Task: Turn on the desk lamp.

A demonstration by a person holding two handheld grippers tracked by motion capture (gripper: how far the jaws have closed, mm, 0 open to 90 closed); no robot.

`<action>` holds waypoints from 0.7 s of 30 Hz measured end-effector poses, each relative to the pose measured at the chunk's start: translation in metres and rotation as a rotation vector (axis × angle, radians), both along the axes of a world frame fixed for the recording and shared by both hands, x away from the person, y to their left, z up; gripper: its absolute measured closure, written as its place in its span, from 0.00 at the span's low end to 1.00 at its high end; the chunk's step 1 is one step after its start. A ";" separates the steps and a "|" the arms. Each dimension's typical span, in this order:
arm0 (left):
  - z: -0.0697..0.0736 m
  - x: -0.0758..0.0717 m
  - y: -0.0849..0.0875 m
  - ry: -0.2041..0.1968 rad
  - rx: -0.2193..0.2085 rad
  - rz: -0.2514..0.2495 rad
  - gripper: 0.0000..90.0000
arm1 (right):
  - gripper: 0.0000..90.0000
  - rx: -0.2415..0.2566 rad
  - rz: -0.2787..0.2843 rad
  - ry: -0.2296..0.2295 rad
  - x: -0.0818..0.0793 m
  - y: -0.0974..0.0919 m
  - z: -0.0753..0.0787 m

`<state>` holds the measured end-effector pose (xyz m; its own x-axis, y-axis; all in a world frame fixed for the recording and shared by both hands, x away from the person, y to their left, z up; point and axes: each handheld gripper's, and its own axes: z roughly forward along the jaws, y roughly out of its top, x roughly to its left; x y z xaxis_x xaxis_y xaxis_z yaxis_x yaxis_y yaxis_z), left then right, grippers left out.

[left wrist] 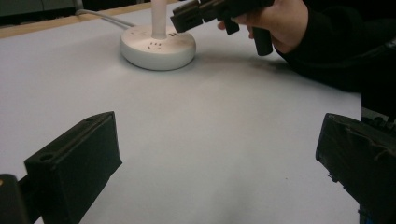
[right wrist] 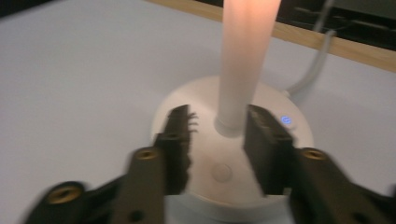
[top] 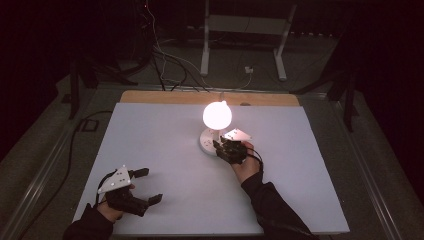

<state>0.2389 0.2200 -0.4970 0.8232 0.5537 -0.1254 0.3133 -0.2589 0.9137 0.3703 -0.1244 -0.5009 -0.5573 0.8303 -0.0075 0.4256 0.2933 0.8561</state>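
A lit lamp (top: 217, 116) glows over a white table (top: 165, 150) in a dark room, its round base (top: 207, 141) standing just ahead of the right gripper (top: 220, 146). That gripper hangs over the near edge of the base, jaws apart, with nothing between them. In the right gripper view the two fingertips (right wrist: 180, 122) hover above the top of the base (right wrist: 205, 163), one to each side of the stem (right wrist: 243, 60), neither touching it. A small blue light (right wrist: 286, 120) shines on the base just beyond the right jaw, and a shallow round button (right wrist: 221, 172) sits between the jaws, nearer the camera. A grey cable (right wrist: 312, 70) leaves the far side of the base toward the wooden edge (right wrist: 327, 44) of the table.

The left gripper (top: 148, 185) rests well apart from the lamp, at the near left of the table, its jaws wide and empty. From the left gripper view the base (left wrist: 157, 46) lies far ahead and a little left, with the person's right hand (left wrist: 280, 23) holding the other gripper (left wrist: 189, 16) right beside it. A dark sleeve (left wrist: 327, 56) trails back from that hand across the table.
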 end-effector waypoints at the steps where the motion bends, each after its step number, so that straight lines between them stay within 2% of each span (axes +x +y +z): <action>1: 0.000 0.000 0.000 -0.002 0.000 0.000 0.00 | 0.56 0.016 0.010 0.000 0.001 -0.001 0.001; 2: 0.000 0.000 0.000 -0.003 -0.002 0.001 0.00 | 0.48 0.016 0.016 -0.003 0.001 -0.002 0.002; 4: 0.000 0.000 0.001 0.000 -0.003 0.004 0.00 | 0.43 0.007 0.028 0.014 0.002 -0.002 0.002; 6: 0.000 0.000 0.001 -0.001 -0.003 0.005 0.00 | 0.28 0.011 0.041 0.019 0.003 -0.003 0.002; 7: 0.000 0.000 0.001 -0.002 -0.003 0.005 0.00 | 0.20 0.008 0.048 0.006 0.003 -0.004 0.002; 8: 0.000 0.000 0.001 -0.003 -0.005 0.005 0.00 | 0.15 0.017 0.072 -0.005 0.002 -0.004 0.002; 11: 0.000 0.000 0.001 0.000 -0.003 0.006 0.00 | 0.00 0.012 0.128 0.002 0.002 -0.004 0.003; 15: 0.000 0.000 0.001 -0.002 -0.004 0.005 0.00 | 0.00 0.019 0.174 0.035 0.002 -0.006 0.009; 17: 0.000 0.000 0.001 -0.002 -0.003 0.007 0.00 | 0.00 0.037 0.178 0.032 0.002 -0.008 0.012; 21: 0.000 0.000 0.001 -0.001 -0.005 0.006 0.00 | 0.00 0.042 0.194 0.024 0.001 -0.011 0.018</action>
